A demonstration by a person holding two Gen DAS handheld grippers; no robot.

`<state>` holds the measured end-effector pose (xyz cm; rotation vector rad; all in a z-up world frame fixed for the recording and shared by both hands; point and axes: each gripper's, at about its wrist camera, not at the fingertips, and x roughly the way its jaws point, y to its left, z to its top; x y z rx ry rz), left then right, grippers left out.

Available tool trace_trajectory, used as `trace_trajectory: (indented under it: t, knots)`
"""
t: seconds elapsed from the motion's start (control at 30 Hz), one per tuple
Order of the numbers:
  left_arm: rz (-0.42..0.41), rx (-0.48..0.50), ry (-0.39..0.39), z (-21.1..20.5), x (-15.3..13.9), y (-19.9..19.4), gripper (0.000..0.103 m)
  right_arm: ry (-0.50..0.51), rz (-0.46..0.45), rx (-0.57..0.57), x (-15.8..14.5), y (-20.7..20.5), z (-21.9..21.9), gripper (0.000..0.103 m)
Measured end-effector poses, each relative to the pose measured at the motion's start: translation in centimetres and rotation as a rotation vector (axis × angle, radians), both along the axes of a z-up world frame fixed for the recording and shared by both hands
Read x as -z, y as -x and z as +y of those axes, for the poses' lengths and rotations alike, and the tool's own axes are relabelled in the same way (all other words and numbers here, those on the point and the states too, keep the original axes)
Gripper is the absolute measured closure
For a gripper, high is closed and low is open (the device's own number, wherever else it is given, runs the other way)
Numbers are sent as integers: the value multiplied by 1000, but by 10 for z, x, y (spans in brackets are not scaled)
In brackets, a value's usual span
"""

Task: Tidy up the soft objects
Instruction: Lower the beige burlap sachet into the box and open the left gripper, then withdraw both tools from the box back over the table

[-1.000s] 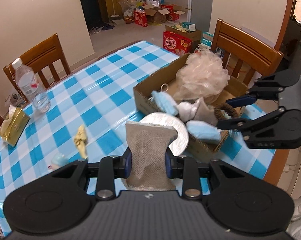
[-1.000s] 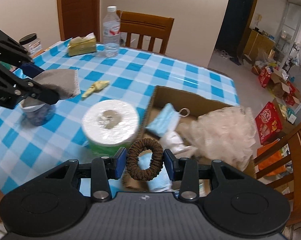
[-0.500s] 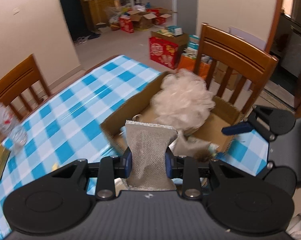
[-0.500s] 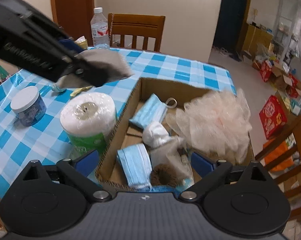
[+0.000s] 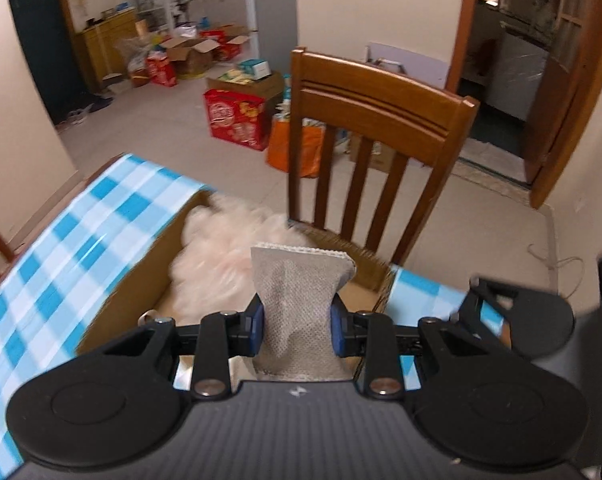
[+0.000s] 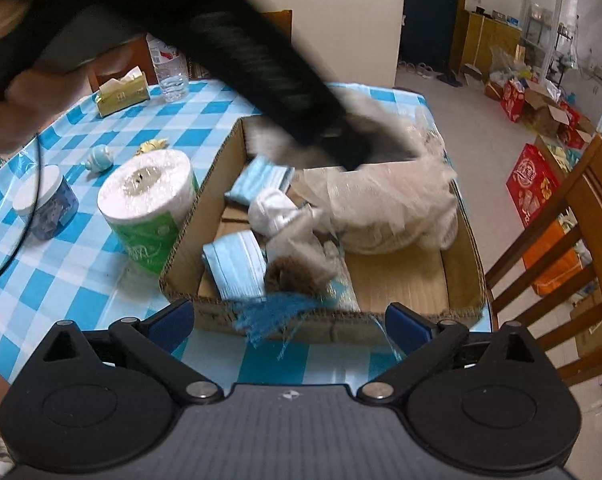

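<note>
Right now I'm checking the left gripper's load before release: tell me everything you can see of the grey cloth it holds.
The grey cloth is a soft, waffle-textured fabric piece, pinched at its middle so it narrows between the blue pads of the left gripper. Its flat top edge stands upright and fans wider above the fingers. It hangs over the open cardboard box, in front of the pale mesh bath pouf.
</note>
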<state>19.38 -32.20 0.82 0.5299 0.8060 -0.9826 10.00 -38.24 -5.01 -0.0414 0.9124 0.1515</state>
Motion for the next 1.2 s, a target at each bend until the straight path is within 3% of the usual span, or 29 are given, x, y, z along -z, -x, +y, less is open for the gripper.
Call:
trace_trajectory:
  t: [0.07, 0.13, 0.27, 0.33, 0.5, 0.87, 1.0, 1.2]
  knots:
    - [16, 9, 24, -11, 4, -4, 55, -2, 4, 6, 1, 3, -2, 0]
    - [23, -2, 35, -19, 9, -8, 25, -2, 4, 16, 1, 4, -4, 0]
    - [-4, -47, 41, -16, 13, -10, 18, 0, 3, 27, 0, 6, -6, 0]
    - [-5, -70, 44, -9, 11, -10, 10, 1, 2, 27, -1, 7, -5, 0]
    - [-70, -122, 40, 19, 3, -3, 5, 6, 4, 16, -2, 5, 0, 0]
    - [-120, -314, -3, 93, 3, 17, 5, 29, -8, -11, -11, -2, 25, 0]
    - [-70, -377, -7, 122, 10, 28, 5, 42, -3, -8, -12, -3, 38, 0]
    - [-73, -495, -29, 163, 13, 42, 5, 44, 19, 22, -12, -6, 56, 0]
